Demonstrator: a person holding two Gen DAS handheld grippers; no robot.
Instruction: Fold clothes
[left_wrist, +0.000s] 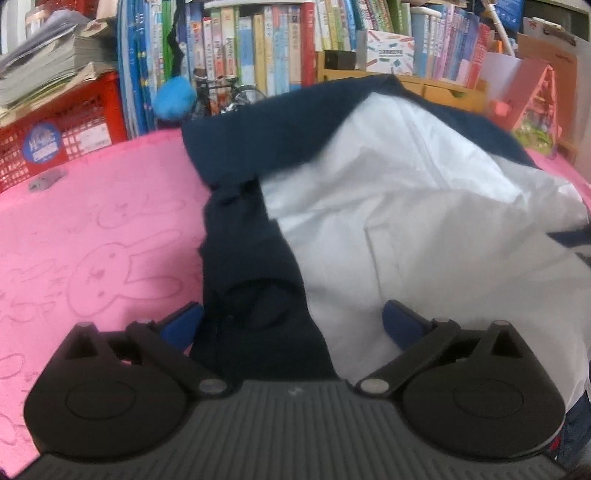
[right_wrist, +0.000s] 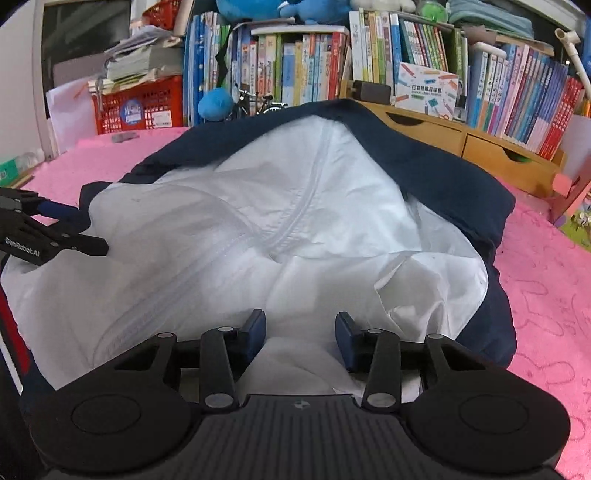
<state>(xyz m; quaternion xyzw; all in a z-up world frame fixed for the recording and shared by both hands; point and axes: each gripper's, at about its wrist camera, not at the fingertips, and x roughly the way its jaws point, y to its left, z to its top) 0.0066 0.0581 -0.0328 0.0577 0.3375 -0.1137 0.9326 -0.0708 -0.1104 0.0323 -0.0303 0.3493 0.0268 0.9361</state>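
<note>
A navy jacket with white lining (right_wrist: 280, 221) lies rumpled, lining up, on the pink bunny-print blanket (left_wrist: 103, 236), stretching away from both tools. The left hand-held gripper (left_wrist: 291, 325) gapes wide astride a navy strip at the jacket's left edge. The right hand-held gripper (right_wrist: 300, 336), part-open, sits over the near white hem.

Navy-blue fabric jacket (right_wrist: 443, 184) shows its white lining (right_wrist: 258, 229), red-and-white stripes, possibly a cuff, at the edge; pink fleece blanket (left_wrist: 92, 229) carries outlined rabbit figures; red plastic crate (left_wrist: 70, 129) behind.
</note>
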